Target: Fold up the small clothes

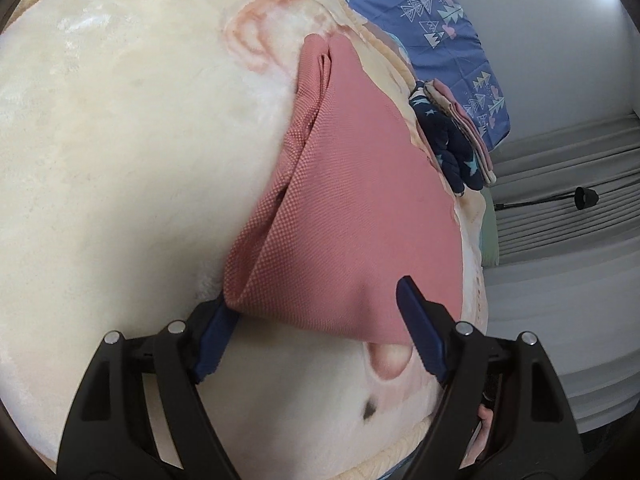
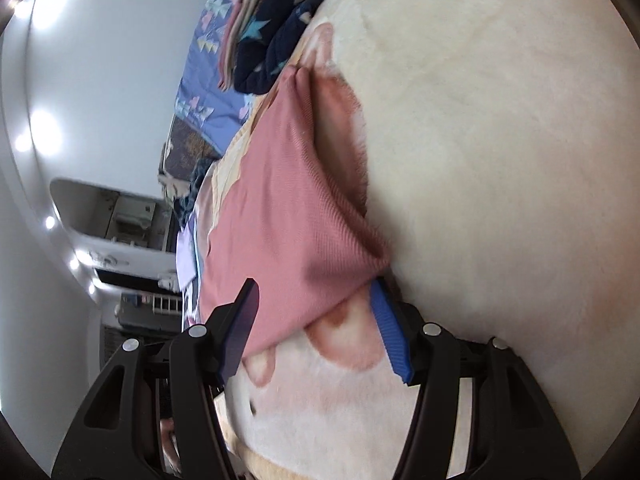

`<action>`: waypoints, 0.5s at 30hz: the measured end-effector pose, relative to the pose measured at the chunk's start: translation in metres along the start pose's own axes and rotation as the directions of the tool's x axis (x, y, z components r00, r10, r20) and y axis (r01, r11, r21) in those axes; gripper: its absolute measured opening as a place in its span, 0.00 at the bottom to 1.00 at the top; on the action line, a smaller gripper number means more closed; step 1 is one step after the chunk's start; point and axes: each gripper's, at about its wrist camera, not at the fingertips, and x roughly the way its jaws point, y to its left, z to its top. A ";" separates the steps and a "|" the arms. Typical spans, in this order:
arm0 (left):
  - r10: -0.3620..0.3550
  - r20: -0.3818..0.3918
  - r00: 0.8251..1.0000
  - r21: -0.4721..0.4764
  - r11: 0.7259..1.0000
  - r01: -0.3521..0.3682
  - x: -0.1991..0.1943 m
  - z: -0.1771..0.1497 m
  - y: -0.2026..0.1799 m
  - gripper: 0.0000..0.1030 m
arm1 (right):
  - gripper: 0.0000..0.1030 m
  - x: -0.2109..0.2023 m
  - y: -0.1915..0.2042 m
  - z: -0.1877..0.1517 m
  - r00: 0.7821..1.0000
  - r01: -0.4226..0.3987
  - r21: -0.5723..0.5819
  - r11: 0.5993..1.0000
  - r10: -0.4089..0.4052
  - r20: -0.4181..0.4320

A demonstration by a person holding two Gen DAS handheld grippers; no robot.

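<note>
Left hand-held gripper [image 1: 320, 328] stands spread, the pink garment's [image 1: 352, 216] near corner lying between its blue pads unpressed. Right hand-held gripper [image 2: 316, 328] likewise spread around another corner. Garment lies on the cream blanket [image 1: 120, 160], near folded clothes [image 1: 460, 136].

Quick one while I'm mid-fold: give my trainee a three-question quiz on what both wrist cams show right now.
1. True or false: the pink garment lies on a cream plush blanket.
2. What sits beyond the garment's far end? A) a laundry basket B) a pile with a navy star-print garment C) a pair of shoes
3. Fill in: the near edge of the pink garment lies between the fingers of the left gripper and of the right gripper, and both sets of jaws stand ____.

Key: 1 true; 2 B; 3 open, with neither gripper's pads pressed together on the cloth.
</note>
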 end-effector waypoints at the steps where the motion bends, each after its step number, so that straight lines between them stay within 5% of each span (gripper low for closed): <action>1: 0.000 0.012 1.000 -0.009 1.000 0.000 0.003 0.002 -0.001 0.75 | 0.57 0.002 0.002 0.001 1.000 -0.005 0.001 1.000 0.005 0.020; 3: 0.008 0.035 0.999 -0.021 1.000 -0.008 0.007 0.006 -0.004 0.67 | 0.57 0.007 0.004 0.002 0.999 -0.001 0.010 1.000 0.000 0.051; 5: 0.014 0.060 0.998 -0.048 0.999 -0.011 0.010 0.009 -0.002 0.46 | 0.53 0.010 0.007 0.001 0.997 0.014 0.010 1.000 -0.015 0.080; 6: -0.001 0.062 0.998 -0.060 0.998 0.005 0.013 0.010 -0.001 0.17 | 0.45 0.011 0.009 0.001 0.995 0.024 0.000 1.000 -0.024 0.097; 7: -0.019 0.055 0.998 -0.074 0.997 0.023 0.016 0.011 0.001 0.10 | 0.36 0.013 0.009 0.002 0.994 0.035 -0.010 0.999 -0.033 0.105; 10: -0.027 0.077 0.997 -0.073 0.997 0.032 0.020 0.009 0.002 0.08 | 0.08 0.022 0.004 0.002 0.993 0.021 0.001 1.000 -0.021 0.115; 15: -0.071 0.122 0.990 -0.051 0.996 0.078 0.002 0.006 -0.006 0.06 | 0.06 0.001 0.005 -0.004 0.983 -0.021 0.010 1.000 0.019 0.182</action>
